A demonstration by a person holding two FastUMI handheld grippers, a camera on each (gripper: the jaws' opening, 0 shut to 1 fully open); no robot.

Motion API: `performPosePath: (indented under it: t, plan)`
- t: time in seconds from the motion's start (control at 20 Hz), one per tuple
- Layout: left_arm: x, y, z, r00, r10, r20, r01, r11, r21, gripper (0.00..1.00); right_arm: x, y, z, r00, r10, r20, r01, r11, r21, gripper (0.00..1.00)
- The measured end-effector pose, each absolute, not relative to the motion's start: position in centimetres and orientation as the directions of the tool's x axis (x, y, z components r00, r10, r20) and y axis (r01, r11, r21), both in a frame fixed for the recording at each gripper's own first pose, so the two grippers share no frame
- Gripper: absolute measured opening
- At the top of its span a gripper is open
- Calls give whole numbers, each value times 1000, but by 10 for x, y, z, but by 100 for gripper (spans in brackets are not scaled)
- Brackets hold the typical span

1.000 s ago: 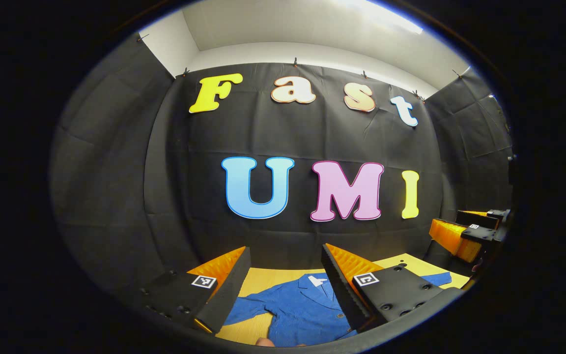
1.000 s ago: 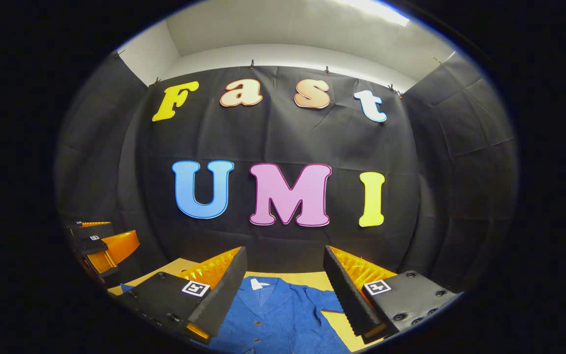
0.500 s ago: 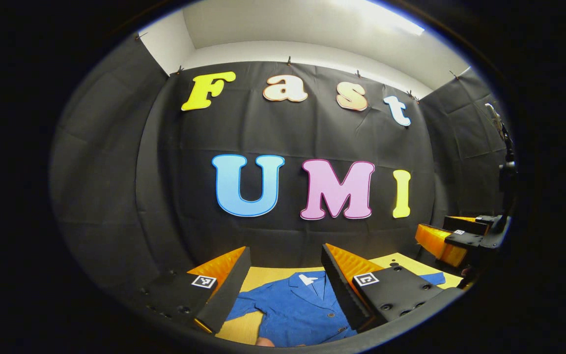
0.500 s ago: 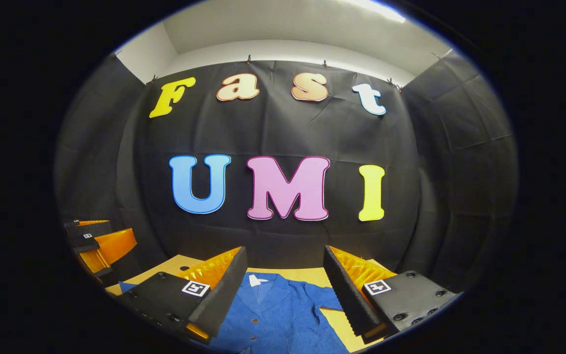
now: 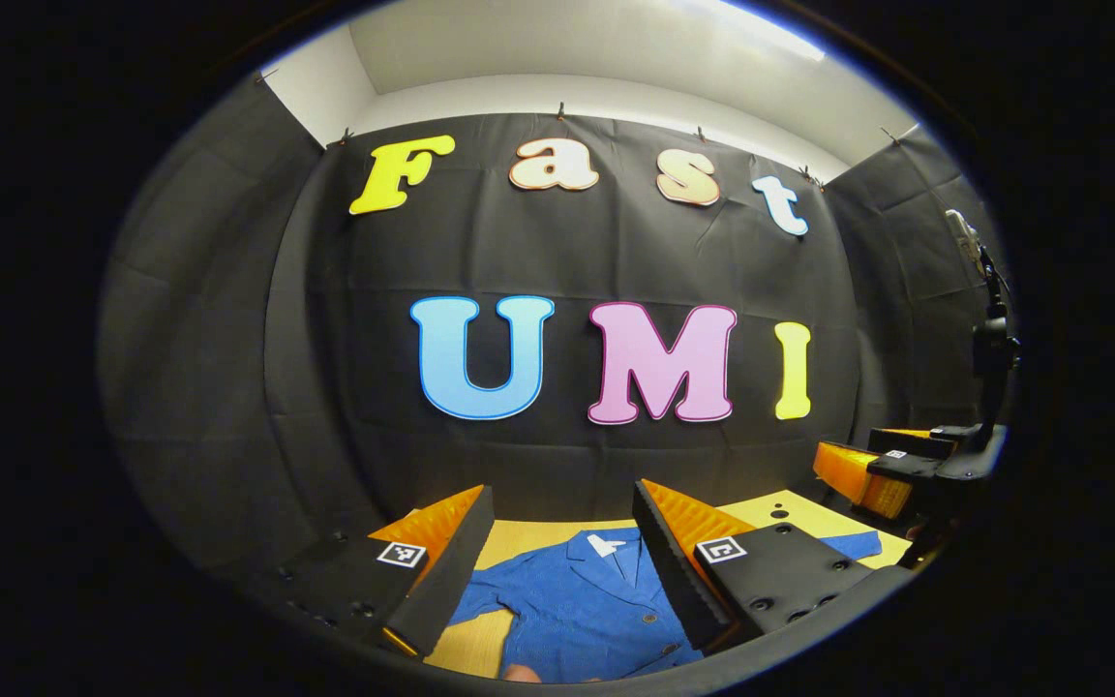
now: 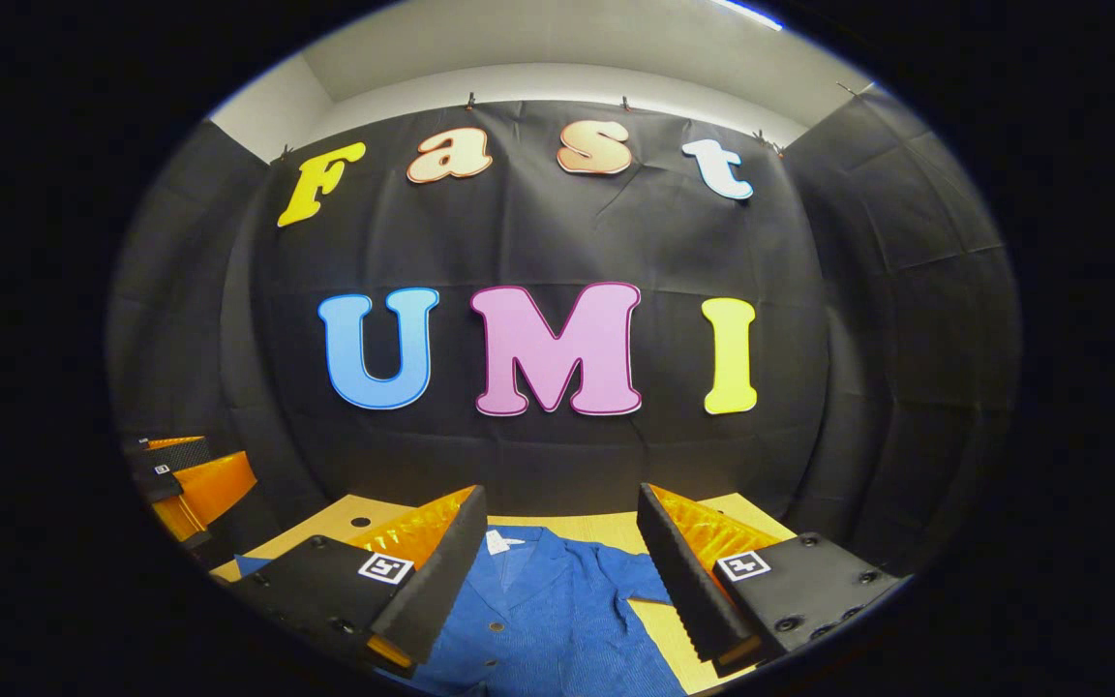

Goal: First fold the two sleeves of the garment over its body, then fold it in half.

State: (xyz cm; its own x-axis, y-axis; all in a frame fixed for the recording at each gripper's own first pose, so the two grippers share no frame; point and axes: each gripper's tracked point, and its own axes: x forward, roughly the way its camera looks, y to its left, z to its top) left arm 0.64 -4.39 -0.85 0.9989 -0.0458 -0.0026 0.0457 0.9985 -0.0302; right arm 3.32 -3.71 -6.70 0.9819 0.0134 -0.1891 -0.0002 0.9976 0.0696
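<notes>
You get bright overhead light: ceiling strip [image 5: 761,21] blows out to white glare at upper right of left gripper view, thinner sliver at top right of right gripper view. White upper wall [image 6: 257,105] evenly lit; black cloth soaks up light, goes dim toward both sides. Wooden tabletop [image 5: 538,532] and blue garment [image 6: 548,620] well exposed, colours saturated, focus sharp at centre. Your gripper fingers [image 5: 451,561] throw soft shadow onto fabric. Strong fisheye bulge: straight seams bow, edges darken, thin blue fringe at rim.
</notes>
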Motion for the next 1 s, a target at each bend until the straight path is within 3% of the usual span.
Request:
performPosePath:
  t: [0.1, 0.2, 0.25, 0.5, 1.0]
  plan:
    - [10, -47, -10, 999, -37, -12, 37, 999, -27, 84, 36, -42, -79, 973, 25, -228, -3, 995, 97, 98]
    - [13, -50, -16, 999, -26, -25, 25, 999, -26, 84, 41, -55, -92, 968, 9, -252, 19, 994, 107, 93]
    - [14, -52, -18, 999, -23, -34, 22, 999, -25, 84, 43, -63, -99, 965, -4, -263, 33, 993, 109, 98]
    - [27, -62, -32, 998, 12, -62, -13, 1000, -4, 84, 53, -109, -142, 938, -48, -345, 88, 991, 102, 98]
    - [55, -123, -65, 987, -14, -160, 18, 1000, 21, 84, 71, -237, -229, 855, -213, -472, 273, 960, 61, 98]
